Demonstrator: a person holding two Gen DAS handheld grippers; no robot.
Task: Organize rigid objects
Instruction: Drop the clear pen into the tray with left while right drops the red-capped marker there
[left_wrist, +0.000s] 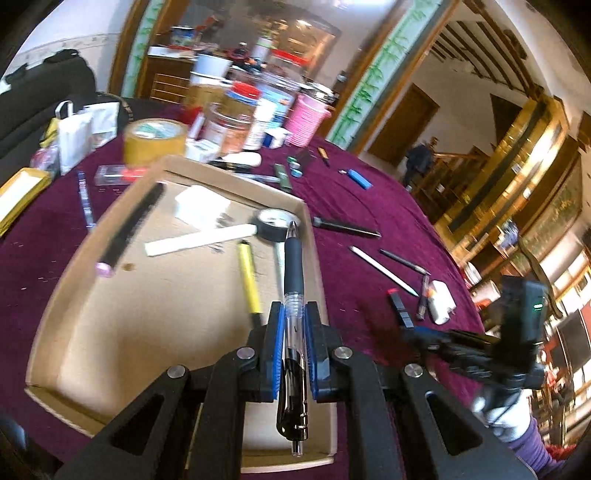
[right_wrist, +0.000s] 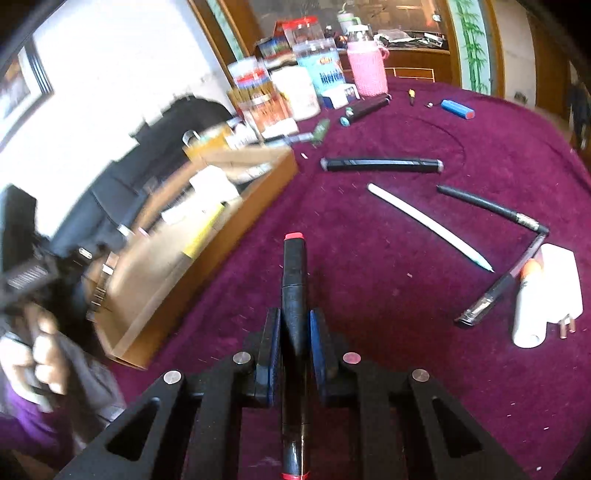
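A: Nearest first. What has the left claw (left_wrist: 294, 325) got?

B: Its blue pads are clamped on a retractable pen (left_wrist: 293, 295) with a clear barrel and a black rubber grip. The pen runs lengthwise between the fingers, tip pointing away, above the right-hand wall of the cardboard tray (left_wrist: 74, 295).

A: And the right claw (right_wrist: 294, 325)?

B: Clamped as well, on a black marker (right_wrist: 293, 288) with red ends, held lengthwise above the bare maroon tabletop (right_wrist: 388, 350). The tray sits to its left.

A: What lies inside the tray?

B: A yellow pen (left_wrist: 248, 275) just left of the held pen, a flat white stick (left_wrist: 199, 240), a roll of black tape (left_wrist: 275, 223) in the far right corner, a white block (left_wrist: 197, 206), and a black pen with a pinkish end (left_wrist: 129, 229) along the left wall.

A: And on the cloth outside it?

B: To the right, near the edge: a white plug adapter (right_wrist: 557, 280) with a white tube (right_wrist: 528, 306) lying on it, and a dark clear-barrelled pen (right_wrist: 498, 284) just beside them. Farther on, a white stylus (right_wrist: 428, 225), a black pen (right_wrist: 484, 205), then a long black stick with silver ends (right_wrist: 380, 164).

A: Beyond that?

B: A blue cylinder (right_wrist: 457, 109), a roll of brown packing tape (left_wrist: 155, 138), a pink knitted cup sleeve (right_wrist: 367, 72), and a cluster of jars, too blurred to name closely.
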